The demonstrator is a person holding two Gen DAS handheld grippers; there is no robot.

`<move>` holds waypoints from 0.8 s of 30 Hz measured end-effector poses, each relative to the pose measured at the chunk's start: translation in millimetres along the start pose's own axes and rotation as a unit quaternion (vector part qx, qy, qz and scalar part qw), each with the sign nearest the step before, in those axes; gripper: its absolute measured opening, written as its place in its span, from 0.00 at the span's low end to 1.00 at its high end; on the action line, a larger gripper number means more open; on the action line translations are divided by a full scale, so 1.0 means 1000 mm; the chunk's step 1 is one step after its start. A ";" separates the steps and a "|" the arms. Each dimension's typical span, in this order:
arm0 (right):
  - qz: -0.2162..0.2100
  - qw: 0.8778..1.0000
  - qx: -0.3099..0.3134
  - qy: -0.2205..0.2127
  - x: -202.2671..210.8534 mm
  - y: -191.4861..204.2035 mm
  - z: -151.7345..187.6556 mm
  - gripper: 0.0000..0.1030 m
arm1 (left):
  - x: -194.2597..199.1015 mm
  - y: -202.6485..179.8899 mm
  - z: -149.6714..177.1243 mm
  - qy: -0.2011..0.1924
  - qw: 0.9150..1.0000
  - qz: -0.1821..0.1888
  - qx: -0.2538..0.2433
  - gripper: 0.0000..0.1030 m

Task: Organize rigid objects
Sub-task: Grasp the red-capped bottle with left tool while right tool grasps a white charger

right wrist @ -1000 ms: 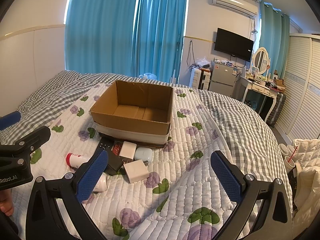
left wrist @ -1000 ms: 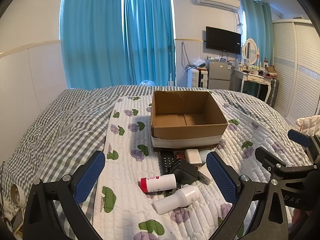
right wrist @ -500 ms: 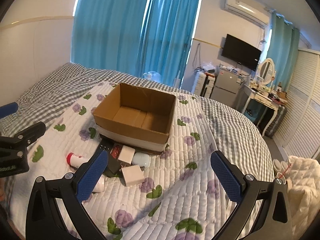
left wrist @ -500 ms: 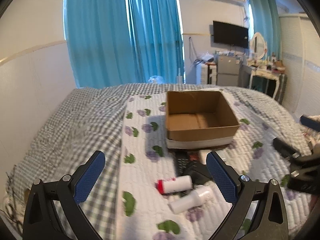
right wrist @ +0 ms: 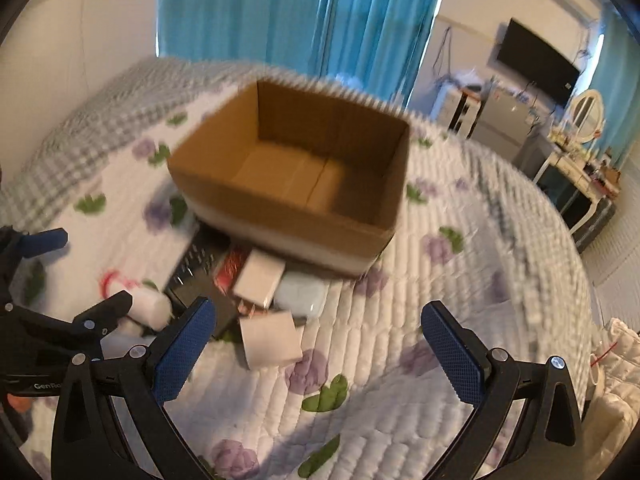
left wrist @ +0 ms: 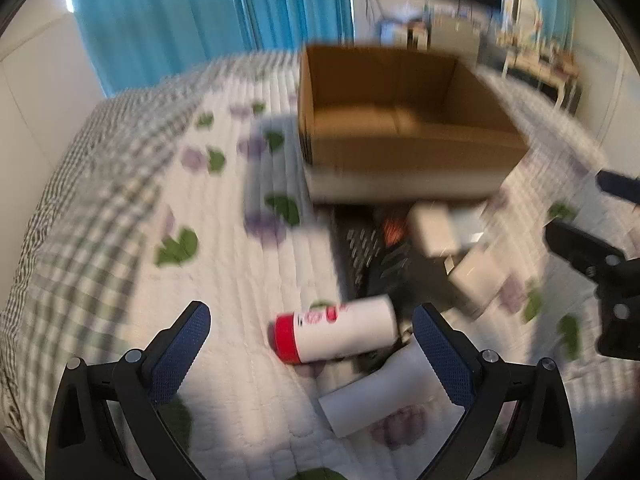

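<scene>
An open, empty cardboard box (left wrist: pixel 400 120) (right wrist: pixel 292 172) sits on the quilted bed. In front of it lies a pile: a white bottle with a red cap (left wrist: pixel 336 334), a plain white bottle (left wrist: pixel 384 396), a black remote (left wrist: pixel 360 240) (right wrist: pixel 192 260), white boxes (left wrist: pixel 434 228) (right wrist: pixel 270 338) (right wrist: pixel 260 278) and a pale blue case (right wrist: pixel 300 298). My left gripper (left wrist: pixel 310 340) is open, low over the red-capped bottle. My right gripper (right wrist: pixel 316 338) is open and empty, just above the nearest white box.
The bed has a floral quilt (right wrist: pixel 440 320) over a grey checked blanket (left wrist: pixel 80 200). Blue curtains (right wrist: pixel 280 12), a TV (right wrist: pixel 536 64) and a dresser (right wrist: pixel 580 168) stand beyond the bed. White fabric (right wrist: pixel 612 368) lies at the right edge.
Both grippers have dropped and moved forward toward the pile in front of the box; the views are motion-blurred. Both remain open and empty.
</scene>
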State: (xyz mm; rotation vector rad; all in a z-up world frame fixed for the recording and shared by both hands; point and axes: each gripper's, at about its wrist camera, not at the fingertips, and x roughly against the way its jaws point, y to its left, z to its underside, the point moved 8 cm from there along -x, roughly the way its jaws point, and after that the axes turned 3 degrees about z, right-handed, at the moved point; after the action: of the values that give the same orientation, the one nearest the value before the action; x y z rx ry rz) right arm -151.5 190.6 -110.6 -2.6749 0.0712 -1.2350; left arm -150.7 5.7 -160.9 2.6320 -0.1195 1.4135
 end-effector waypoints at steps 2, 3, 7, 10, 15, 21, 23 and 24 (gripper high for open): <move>-0.006 1.000 0.002 0.012 -0.015 0.001 0.010 1.00 | -0.014 0.002 0.007 0.020 1.000 -0.006 0.007 1.00; -0.012 1.000 -0.001 0.017 -0.019 0.001 0.014 1.00 | -0.019 0.002 0.010 0.026 1.000 0.001 0.017 1.00; -0.035 0.999 -0.019 0.037 -0.035 -0.001 0.024 1.00 | -0.027 -0.004 0.008 0.033 0.999 0.012 0.021 1.00; -0.044 0.998 -0.021 0.046 -0.041 0.001 0.027 1.00 | -0.040 -0.011 0.013 0.049 0.999 -0.007 0.001 0.99; -0.051 0.996 -0.020 0.069 -0.052 0.005 0.033 1.00 | -0.042 -0.017 0.016 0.049 0.999 0.017 -0.003 0.80; -0.071 0.991 0.012 0.111 -0.071 0.023 0.043 0.99 | -0.036 -0.018 0.016 0.045 0.998 0.047 0.005 0.80; -0.073 0.989 0.028 0.127 -0.081 0.031 0.047 0.92 | -0.031 -0.016 0.014 0.039 0.998 0.055 0.014 0.80; -0.073 0.988 0.032 0.134 -0.085 0.033 0.049 0.90 | -0.029 -0.014 0.012 0.035 0.997 0.059 0.019 0.80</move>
State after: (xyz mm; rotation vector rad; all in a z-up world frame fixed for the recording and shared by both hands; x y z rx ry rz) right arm -168.5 176.2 -211.6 -2.4820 -0.1252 -1.6072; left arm -154.3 17.5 -192.8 2.6401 -0.2469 1.5590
